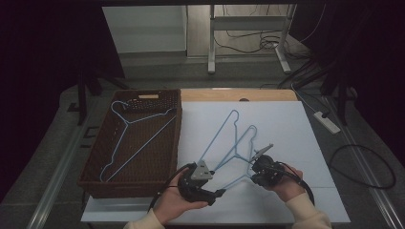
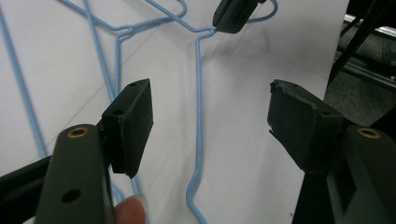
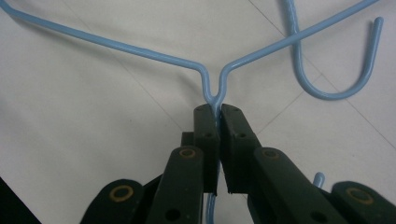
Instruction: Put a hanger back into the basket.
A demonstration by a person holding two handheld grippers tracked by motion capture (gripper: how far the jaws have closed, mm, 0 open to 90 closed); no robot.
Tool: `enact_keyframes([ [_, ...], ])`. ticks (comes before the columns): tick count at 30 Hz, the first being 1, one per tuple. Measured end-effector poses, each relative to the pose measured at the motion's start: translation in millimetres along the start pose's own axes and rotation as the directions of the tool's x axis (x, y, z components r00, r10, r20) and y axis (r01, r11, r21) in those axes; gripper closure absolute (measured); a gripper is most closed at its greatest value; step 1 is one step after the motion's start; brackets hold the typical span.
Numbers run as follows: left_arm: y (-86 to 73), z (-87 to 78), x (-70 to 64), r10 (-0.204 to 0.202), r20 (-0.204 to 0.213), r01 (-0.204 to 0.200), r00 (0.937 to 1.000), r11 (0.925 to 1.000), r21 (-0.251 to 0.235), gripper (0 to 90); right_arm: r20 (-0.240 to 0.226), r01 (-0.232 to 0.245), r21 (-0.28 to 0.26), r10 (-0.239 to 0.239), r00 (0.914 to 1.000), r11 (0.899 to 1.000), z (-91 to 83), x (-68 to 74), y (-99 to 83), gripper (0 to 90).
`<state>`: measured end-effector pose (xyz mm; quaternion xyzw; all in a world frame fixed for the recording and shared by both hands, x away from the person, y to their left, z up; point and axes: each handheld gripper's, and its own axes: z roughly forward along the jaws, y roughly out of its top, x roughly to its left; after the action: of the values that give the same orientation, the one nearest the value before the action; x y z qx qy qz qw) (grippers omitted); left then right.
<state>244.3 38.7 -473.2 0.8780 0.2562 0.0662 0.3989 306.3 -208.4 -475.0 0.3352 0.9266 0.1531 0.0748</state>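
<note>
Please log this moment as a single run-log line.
right gripper: shut on hanger neck | left gripper: open, astride hanger wire | table: two blue hangers | basket: one hanger inside

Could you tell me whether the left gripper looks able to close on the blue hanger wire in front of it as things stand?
Probably yes: the left gripper is open, the hanger wire runs between its jaws, and nothing blocks them.
</note>
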Motion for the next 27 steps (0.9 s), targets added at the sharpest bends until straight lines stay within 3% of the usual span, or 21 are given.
enact_keyframes([
  [10,3.1,27.8,2.0,-0.007,0.024,0.005,0.9997,0.9984,0.056,32.0,-0.006,0.0,-0.008,0.0,1.0,1.0,-3.4,-0.3,1.9,86.0],
  [19,8.0,51.9,7.6,-0.003,0.014,0.002,0.9999,0.9936,0.113,34.6,-0.005,0.01,-0.005,-0.01,0.9999,1.0,-4.4,1.8,4.5,86.0],
  [27,9.4,67.3,9.3,-0.004,0.03,-0.001,0.9995,0.9871,0.16,56.3,0.005,0.019,-0.007,-0.019,0.9998,1.0,-9.8,6.3,7.9,86.0],
])
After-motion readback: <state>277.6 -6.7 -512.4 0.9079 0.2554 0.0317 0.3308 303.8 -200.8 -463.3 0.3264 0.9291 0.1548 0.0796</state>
